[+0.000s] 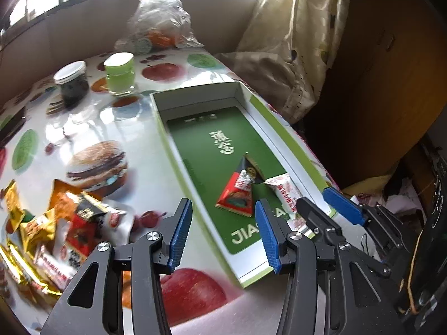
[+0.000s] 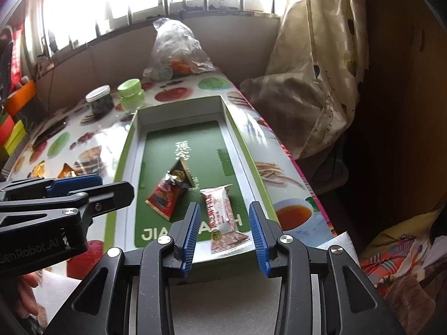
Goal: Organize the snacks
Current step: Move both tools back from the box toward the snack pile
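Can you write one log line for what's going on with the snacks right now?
left gripper: open, empty | right gripper: open, over white snack | box: two snacks inside | pile: on table

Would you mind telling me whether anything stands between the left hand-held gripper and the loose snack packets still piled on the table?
Nothing visible does: the left hand-held gripper is open, and only bare tablecloth separates it from the snack pile.

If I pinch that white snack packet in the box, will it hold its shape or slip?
The white snack packet looks like a puffy film pillow pack, so it probably dents rather than staying stiff. Its glossy wrapper may slide on the box's smooth floor if nudged. It seems light; the crimped ends offer a flatter grip.
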Tool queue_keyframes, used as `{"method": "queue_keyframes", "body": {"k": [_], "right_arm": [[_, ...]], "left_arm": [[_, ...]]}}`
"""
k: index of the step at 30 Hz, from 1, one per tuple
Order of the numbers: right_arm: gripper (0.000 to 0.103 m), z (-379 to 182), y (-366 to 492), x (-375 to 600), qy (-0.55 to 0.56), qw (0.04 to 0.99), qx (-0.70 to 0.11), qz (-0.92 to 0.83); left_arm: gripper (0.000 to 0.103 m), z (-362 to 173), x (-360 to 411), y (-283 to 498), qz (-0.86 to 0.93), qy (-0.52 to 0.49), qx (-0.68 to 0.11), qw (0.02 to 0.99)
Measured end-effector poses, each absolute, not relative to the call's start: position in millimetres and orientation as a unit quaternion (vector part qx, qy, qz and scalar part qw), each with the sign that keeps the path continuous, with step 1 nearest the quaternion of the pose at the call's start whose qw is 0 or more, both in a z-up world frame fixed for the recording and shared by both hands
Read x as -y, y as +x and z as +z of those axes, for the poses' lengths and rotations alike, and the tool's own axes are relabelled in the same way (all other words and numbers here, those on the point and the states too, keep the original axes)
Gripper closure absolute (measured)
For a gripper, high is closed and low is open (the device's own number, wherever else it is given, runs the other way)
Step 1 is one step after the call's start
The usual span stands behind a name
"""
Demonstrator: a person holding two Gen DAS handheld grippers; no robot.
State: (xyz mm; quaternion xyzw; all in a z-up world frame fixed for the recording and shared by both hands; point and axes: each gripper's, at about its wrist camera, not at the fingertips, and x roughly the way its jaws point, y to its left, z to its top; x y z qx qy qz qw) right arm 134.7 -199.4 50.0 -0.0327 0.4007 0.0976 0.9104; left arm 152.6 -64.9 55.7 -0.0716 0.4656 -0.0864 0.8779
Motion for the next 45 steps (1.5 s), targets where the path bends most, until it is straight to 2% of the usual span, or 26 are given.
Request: {"method": "queue_keyframes", "body": {"k": [24, 45], "right_arm": [[0.066, 74, 107, 129, -0.037, 0.909, -0.371, 0.183], [0.066, 56, 100, 61, -0.068, 0.876, -0.392, 0.274]], "left_arm": [[0.055, 73, -12, 88, 0.008, -0.068, -0.426, 0.902], [0.055, 48, -112, 44, 0.107, -0.133, -0.429, 0.887]]}}
